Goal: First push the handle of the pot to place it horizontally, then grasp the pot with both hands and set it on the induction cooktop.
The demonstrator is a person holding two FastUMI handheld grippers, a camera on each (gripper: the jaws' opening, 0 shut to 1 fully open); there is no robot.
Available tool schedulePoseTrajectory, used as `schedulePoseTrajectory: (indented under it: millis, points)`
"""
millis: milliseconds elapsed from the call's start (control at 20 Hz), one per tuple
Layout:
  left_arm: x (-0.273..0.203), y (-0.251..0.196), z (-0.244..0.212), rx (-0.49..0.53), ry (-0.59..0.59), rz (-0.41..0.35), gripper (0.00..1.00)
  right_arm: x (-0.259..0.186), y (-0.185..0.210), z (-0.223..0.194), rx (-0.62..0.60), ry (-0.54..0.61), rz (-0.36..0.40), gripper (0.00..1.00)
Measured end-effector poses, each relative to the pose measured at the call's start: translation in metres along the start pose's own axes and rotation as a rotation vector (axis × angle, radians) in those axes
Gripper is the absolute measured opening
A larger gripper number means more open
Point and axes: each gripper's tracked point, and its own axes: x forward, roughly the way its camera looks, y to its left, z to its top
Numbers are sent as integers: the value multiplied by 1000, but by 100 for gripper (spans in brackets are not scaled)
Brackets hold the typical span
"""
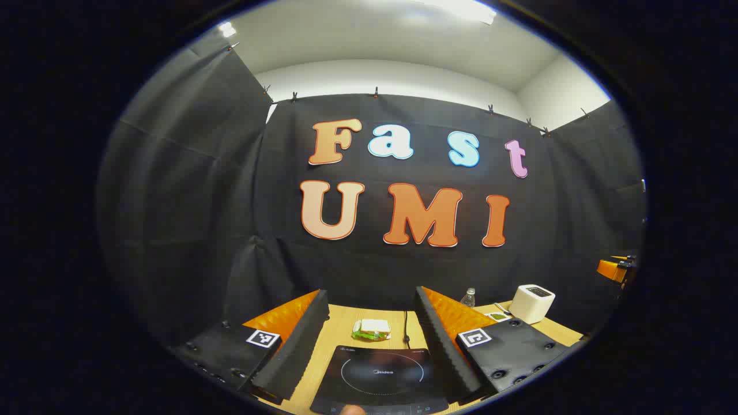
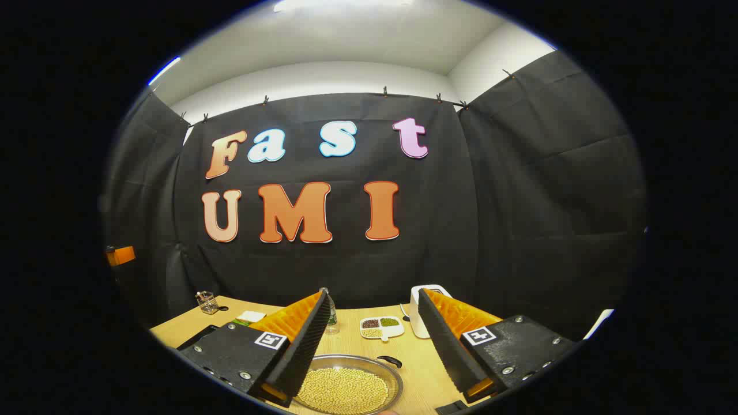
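Your right gripper (image 2: 369, 340) has its fingers wide apart, and the pot (image 2: 346, 387), a shallow metal pan full of pale beans, sits on the table (image 2: 421, 360) just below and between them, its small dark handle (image 2: 390, 361) at the far right rim. Your left gripper (image 1: 372, 340) is likewise spread, over the cooktop (image 1: 380, 377). Expect the pot to be rigid, slick-rimmed and loaded with loose beans, so nudge the handle gently, then take opposite rims and keep it level.

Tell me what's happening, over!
Left gripper open above the induction cooktop. Right gripper open over the pot of yellow beans; pot not yet grasped. Small divided dish sits beyond the pot.
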Motion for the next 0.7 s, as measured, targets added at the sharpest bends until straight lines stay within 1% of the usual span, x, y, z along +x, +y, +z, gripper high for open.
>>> schedulePoseTrajectory:
  millis: [300,550,700]
  points:
    - [-4,2,1,19,3,16,97,-3,3,2,-12,0,4,95]
    - [-8,5,11,56,-23,35,97,-5,2,6,-12,-6,5,95]
    - [-8,5,11,57,-30,35,97,-4,2,6,-9,-3,6,95]
